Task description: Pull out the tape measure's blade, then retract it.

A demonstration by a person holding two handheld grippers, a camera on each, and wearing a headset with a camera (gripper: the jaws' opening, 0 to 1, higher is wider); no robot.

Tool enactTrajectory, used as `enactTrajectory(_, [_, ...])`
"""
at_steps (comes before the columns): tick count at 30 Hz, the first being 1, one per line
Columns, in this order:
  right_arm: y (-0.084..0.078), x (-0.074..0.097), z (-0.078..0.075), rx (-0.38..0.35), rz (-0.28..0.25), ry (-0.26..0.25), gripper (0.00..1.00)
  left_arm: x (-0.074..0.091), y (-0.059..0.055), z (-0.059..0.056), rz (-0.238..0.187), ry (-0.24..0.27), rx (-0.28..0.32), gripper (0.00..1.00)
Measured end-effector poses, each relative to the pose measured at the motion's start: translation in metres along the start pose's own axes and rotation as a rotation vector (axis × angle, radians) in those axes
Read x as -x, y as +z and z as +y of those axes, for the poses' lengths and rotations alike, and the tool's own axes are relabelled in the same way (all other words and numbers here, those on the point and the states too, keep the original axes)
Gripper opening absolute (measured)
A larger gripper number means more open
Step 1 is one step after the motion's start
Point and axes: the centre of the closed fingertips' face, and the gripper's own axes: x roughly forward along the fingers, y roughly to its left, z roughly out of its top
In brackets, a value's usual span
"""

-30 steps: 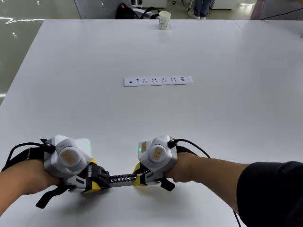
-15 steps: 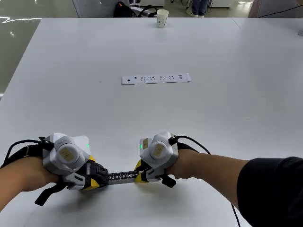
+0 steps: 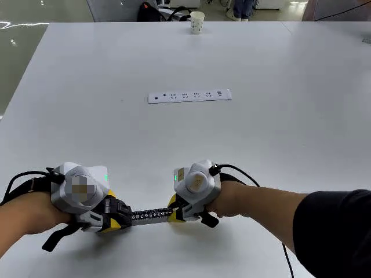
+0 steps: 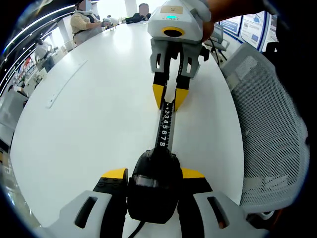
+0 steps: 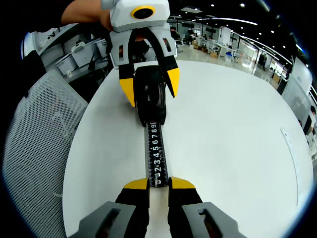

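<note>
A black tape measure case [image 4: 153,186] sits clamped between the yellow-tipped jaws of my left gripper [image 3: 119,219], near the table's front edge. Its black blade [image 3: 152,215] with white numbers runs a short way rightward to my right gripper [image 3: 174,213], which is shut on the blade's end. In the right gripper view the blade [image 5: 155,157] reads up to about 9 and leads to the case [image 5: 149,94] held by the left gripper [image 5: 148,89]. The left gripper view has the blade [image 4: 165,130] reaching the right gripper [image 4: 171,99] straight ahead.
A white power strip [image 3: 189,96] lies mid-table. A paper cup [image 3: 197,23] stands at the far edge, with dark bags behind it. A mesh office chair [image 4: 277,134] is beside the table. People sit at the far end in the left gripper view.
The blade has come out a little further: the right gripper has drawn slightly rightward from the case. The left gripper has held its place. The head camera has tilted slightly.
</note>
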Motion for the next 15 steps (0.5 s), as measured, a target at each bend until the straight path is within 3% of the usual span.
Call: enactTrajectory(15, [-0.0085,0.0055,-0.0020,0.003,0.012,-0.005,0.09,-0.0004,0.0002,-0.0002,0.001,0.005,0.001,0.34])
